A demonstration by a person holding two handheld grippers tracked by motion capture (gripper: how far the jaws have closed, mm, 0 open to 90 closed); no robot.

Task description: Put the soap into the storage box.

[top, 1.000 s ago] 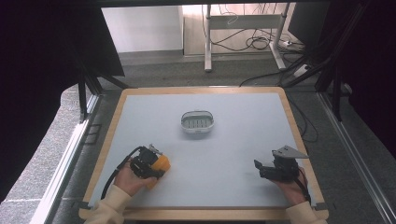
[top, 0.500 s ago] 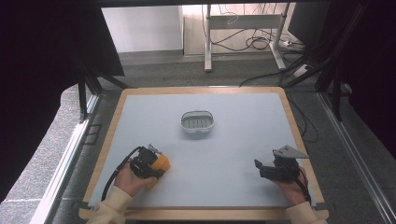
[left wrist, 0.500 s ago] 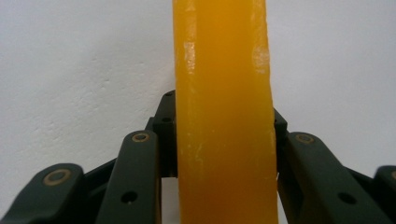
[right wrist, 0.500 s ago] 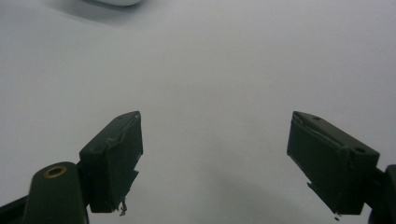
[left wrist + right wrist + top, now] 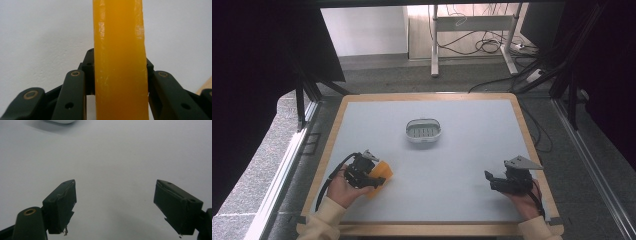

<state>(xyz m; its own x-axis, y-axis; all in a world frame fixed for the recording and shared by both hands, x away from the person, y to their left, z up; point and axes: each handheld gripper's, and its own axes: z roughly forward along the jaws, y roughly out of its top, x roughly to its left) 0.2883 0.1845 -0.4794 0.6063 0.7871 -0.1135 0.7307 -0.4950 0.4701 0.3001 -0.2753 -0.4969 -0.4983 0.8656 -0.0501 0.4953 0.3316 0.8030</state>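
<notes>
Leftmost, an orange block (image 5: pixel 119 62) is clamped between the closed left tongs (image 5: pixel 371 175), low on the counter (image 5: pixel 472 150). Centrally, a white perforated dish (image 5: pixel 424 131) is seen. Rightmost, the right tongs (image 5: pixel 115 205) are held apart, unloaded.

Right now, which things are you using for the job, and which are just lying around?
In use, as far as I can tell:
- orange soap bar, clamped in the left gripper
- white soap dish, likely where it goes
- right gripper, jaws open, holding nothing

Just lying about:
- cables on the floor beyond the table
- metal stand legs back there
</notes>
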